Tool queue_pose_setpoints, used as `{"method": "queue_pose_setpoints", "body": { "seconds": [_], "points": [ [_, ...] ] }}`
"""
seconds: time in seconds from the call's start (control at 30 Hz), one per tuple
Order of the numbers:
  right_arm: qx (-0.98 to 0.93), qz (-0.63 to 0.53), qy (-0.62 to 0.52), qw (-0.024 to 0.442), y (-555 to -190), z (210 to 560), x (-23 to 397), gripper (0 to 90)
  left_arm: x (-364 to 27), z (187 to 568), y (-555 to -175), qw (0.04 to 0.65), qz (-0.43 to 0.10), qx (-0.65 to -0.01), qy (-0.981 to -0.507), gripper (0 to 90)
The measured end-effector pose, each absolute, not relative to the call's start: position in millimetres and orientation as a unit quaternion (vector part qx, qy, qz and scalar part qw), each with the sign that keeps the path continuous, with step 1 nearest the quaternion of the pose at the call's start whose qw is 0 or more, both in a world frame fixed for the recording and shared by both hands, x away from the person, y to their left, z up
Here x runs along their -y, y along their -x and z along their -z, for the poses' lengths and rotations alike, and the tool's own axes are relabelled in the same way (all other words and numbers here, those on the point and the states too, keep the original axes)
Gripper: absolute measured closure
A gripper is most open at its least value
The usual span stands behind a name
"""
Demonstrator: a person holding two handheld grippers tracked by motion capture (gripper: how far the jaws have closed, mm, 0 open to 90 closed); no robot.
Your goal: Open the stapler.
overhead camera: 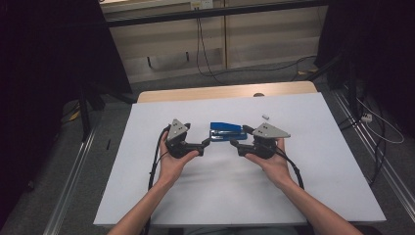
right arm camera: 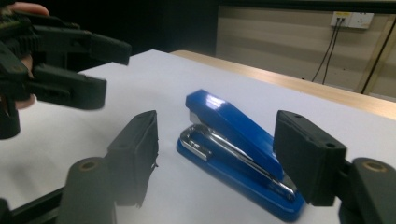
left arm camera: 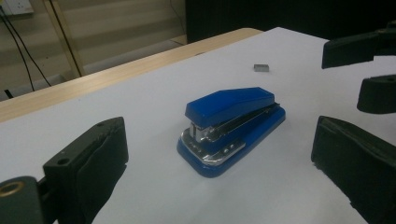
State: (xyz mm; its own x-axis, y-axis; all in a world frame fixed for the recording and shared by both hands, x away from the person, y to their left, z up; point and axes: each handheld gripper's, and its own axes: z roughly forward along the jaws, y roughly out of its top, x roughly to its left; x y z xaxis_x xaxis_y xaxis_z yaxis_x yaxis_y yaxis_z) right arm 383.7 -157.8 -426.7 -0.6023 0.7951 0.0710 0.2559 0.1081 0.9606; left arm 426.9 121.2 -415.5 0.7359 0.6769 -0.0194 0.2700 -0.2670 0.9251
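1. A blue stapler (overhead camera: 225, 131) lies flat on the white table (overhead camera: 313, 196), a little beyond the middle, and nothing holds it.
2. The left gripper (overhead camera: 209, 142) is held level, pointing to the left end of the stapler; its jaws are apart, and in the left gripper view the stapler (left arm camera: 231, 128) lies ahead of them, not touching either.
3. The right gripper (overhead camera: 234, 143) points to the other end of the stapler. Its jaws are apart; in the right gripper view the rear part of the stapler (right arm camera: 238, 149) is between them, and I see no pad pressing on it.
4. A small pale piece (overhead camera: 265, 117) lies on the table beyond the stapler, on its right, well apart from it.
5. The wooden edge (overhead camera: 220, 92) of the table shows at the far side.
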Motion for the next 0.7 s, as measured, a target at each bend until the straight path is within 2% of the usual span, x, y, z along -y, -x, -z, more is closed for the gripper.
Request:
{"method": "queue_pose_setpoints", "body": {
  "seconds": [0.03,0.1,0.17,0.2,0.27,0.33,0.37,0.43,0.63,0.67,0.7],
  "points": [
    [-0.702,-0.558,-0.369,0.244,-385.0,426.0,157.1,40.5,-120.2,415.9,-428.1,0.521,-0.194,-0.307,-0.772,4.0],
    [-0.702,-0.559,-0.369,0.241,-388.1,425.5,154.9,42.1,-117.0,416.6,-430.8,0.517,-0.197,-0.304,-0.776,3.9],
    [-0.704,-0.561,-0.365,0.238,-392.0,427.0,151.8,50.4,-114.6,416.6,-434.0,0.519,-0.197,-0.303,-0.774,4.0],
    [-0.704,-0.561,-0.365,0.238,-392.0,427.0,151.8,50.4,-113.6,416.2,-435.8,0.519,-0.197,-0.302,-0.775,4.0],
    [-0.704,-0.562,-0.367,0.231,-394.3,429.0,150.4,58.3,-113.0,415.4,-439.4,0.514,-0.205,-0.299,-0.777,4.0],
    [-0.705,-0.561,-0.370,0.227,-396.4,431.7,149.0,61.9,-113.4,417.2,-441.8,0.516,-0.203,-0.304,-0.775,4.0],
    [-0.707,-0.560,-0.369,0.225,-398.0,434.4,148.5,70.1,-114.2,418.5,-442.1,0.511,-0.201,-0.306,-0.778,4.0],
    [-0.708,-0.561,-0.369,0.222,-398.7,435.6,148.2,72.3,-114.5,420.7,-442.1,0.500,-0.200,-0.305,-0.785,4.0],
    [-0.719,-0.554,-0.360,0.215,-400.6,440.5,145.5,89.9,-113.6,423.3,-442.0,0.491,-0.192,-0.307,-0.792,4.1],
    [-0.721,-0.554,-0.358,0.213,-400.6,440.9,144.9,90.0,-113.2,423.9,-442.1,0.489,-0.191,-0.309,-0.793,4.4],
    [-0.725,-0.551,-0.356,0.209,-400.4,441.2,143.8,90.0,-112.8,424.4,-442.2,0.487,-0.190,-0.309,-0.794,8.5]
  ]
}}
